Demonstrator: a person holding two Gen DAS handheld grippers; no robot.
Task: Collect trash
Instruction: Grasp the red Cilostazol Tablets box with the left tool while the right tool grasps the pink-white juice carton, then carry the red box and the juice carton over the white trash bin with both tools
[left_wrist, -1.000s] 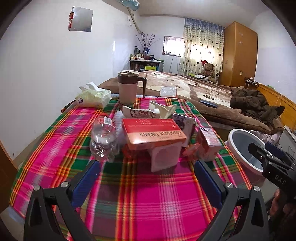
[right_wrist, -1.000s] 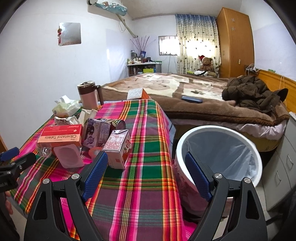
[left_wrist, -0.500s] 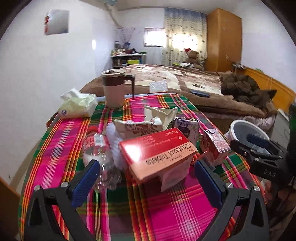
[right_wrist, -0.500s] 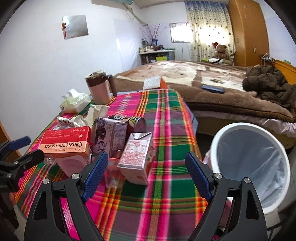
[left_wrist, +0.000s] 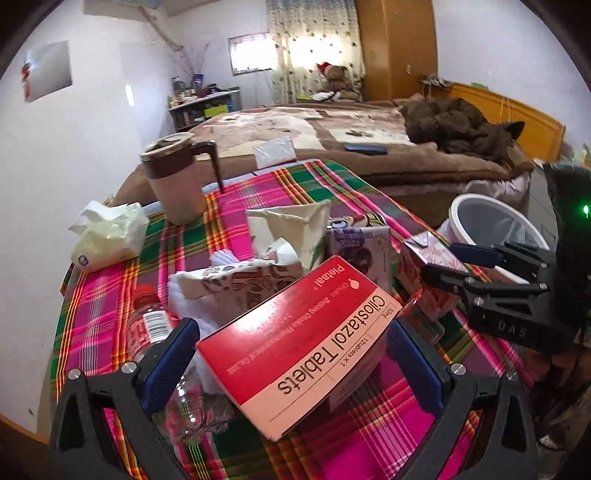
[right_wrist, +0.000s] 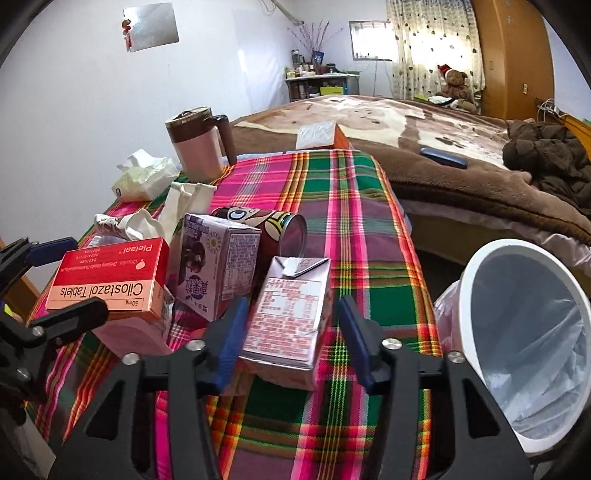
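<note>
A pile of trash lies on the plaid tablecloth (right_wrist: 343, 206). My left gripper (left_wrist: 291, 365) is open, its blue pads on either side of a red Cilostazol Tablets box (left_wrist: 306, 343), also seen in the right wrist view (right_wrist: 110, 280). A crushed clear bottle (left_wrist: 155, 332) lies by its left pad. My right gripper (right_wrist: 291, 332) is open around a pink drink carton (right_wrist: 291, 310), also seen in the left wrist view (left_wrist: 424, 266). A purple carton (right_wrist: 218, 266), a tipped can (right_wrist: 280, 225) and crumpled paper wrappers (left_wrist: 258, 266) lie behind. The white bin (right_wrist: 528, 332) stands right of the table.
A brown-lidded mug (right_wrist: 201, 144) and a tissue pack (right_wrist: 144, 181) stand at the table's far left. A bed with a brown blanket (right_wrist: 443, 147), a phone (right_wrist: 443, 157) and a dark jacket (right_wrist: 546, 158) lies beyond. The table edge runs beside the bin.
Both grippers have moved forward into the pile. The left one now brackets the red tablet box, the right one brackets the pink carton, and the right jaws have narrowed.
</note>
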